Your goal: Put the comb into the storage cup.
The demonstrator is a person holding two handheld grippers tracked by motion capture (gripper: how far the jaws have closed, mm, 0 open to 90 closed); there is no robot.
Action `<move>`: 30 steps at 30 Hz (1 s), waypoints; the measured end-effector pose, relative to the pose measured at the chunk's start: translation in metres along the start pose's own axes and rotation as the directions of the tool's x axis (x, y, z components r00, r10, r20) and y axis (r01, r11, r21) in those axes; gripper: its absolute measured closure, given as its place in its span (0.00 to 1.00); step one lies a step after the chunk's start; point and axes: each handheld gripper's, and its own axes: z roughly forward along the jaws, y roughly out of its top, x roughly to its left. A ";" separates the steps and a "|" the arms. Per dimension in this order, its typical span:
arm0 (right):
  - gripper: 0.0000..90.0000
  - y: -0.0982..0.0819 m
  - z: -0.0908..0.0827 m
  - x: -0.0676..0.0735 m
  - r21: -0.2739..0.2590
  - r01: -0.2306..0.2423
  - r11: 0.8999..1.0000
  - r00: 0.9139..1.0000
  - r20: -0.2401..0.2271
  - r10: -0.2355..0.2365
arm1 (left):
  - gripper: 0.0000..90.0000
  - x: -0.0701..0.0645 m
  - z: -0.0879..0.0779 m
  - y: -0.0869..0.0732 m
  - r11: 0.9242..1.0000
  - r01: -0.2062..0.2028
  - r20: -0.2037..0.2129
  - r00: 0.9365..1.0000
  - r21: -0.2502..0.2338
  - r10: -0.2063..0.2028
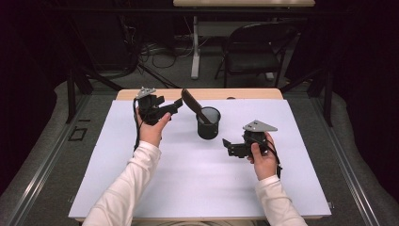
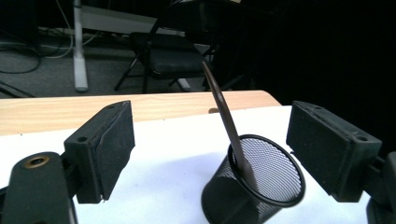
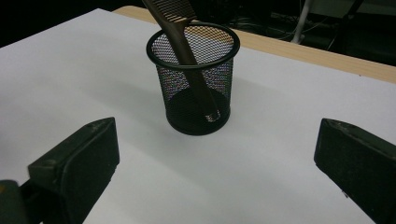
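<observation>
Covering most of the wooden table (image 1: 127,94), a large white sheet (image 1: 188,188) lay flat, and only a strip of the wood showed at the far edge. Behind the table a dark folding chair (image 1: 256,52) stood on the grey floor.

Near the middle of the sheet, a little toward the far side, stood a black mesh cup (image 1: 208,123), upright. A dark brown comb (image 1: 190,101) was inside it, with its handle end at the bottom of the cup; it leaned against the rim and its toothed end rose out above the rim, tilted toward the left gripper.

The left gripper (image 1: 178,104) was held above the sheet just to the left of the cup, pointing toward the comb. In the left gripper view its two jaws stood wide apart with nothing between them, and the cup and the comb were seen beyond them, not touched.

The right gripper (image 1: 227,146) was held lower, to the right of the cup and nearer to the person. Its jaws also stood wide apart and held nothing; the cup was ahead of them, well clear.
</observation>
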 end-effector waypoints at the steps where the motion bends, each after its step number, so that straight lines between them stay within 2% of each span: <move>1: 0.00 0.000 0.000 0.000 0.001 -0.002 1.000 1.000 0.000 0.002 | 0.18 0.000 -0.001 0.000 1.000 -0.002 0.005 1.000 -0.001 0.002; 3: 0.00 0.000 0.000 0.000 0.001 -0.001 1.000 1.000 0.001 0.001 | 0.18 0.000 -0.004 0.000 1.000 -0.014 0.013 1.000 -0.002 0.014; 8: 0.00 0.000 0.000 0.000 0.000 0.000 1.000 1.000 0.002 0.000 | 0.17 -0.001 -0.009 0.001 1.000 -0.012 0.046 0.999 0.004 0.012; 17: 0.00 0.001 -0.001 0.000 0.000 0.002 1.000 1.000 0.002 -0.002 | 0.17 -0.008 -0.018 0.001 0.999 -0.048 0.069 0.997 0.022 0.046; 20: 0.00 0.001 -0.001 0.001 -0.004 0.004 1.000 1.000 0.003 -0.004 | 0.17 -0.013 -0.023 0.001 0.996 -0.089 0.090 0.992 0.025 0.087; 26: 0.00 0.002 -0.002 0.001 -0.011 0.004 1.000 1.000 0.003 -0.004 | 0.17 -0.019 -0.033 0.003 0.990 -0.140 0.137 0.981 0.024 0.135; 30: 0.00 0.003 -0.003 0.002 -0.011 0.008 1.000 1.000 0.001 -0.008 | 0.17 -0.020 -0.040 0.001 0.981 -0.188 0.162 0.970 0.039 0.180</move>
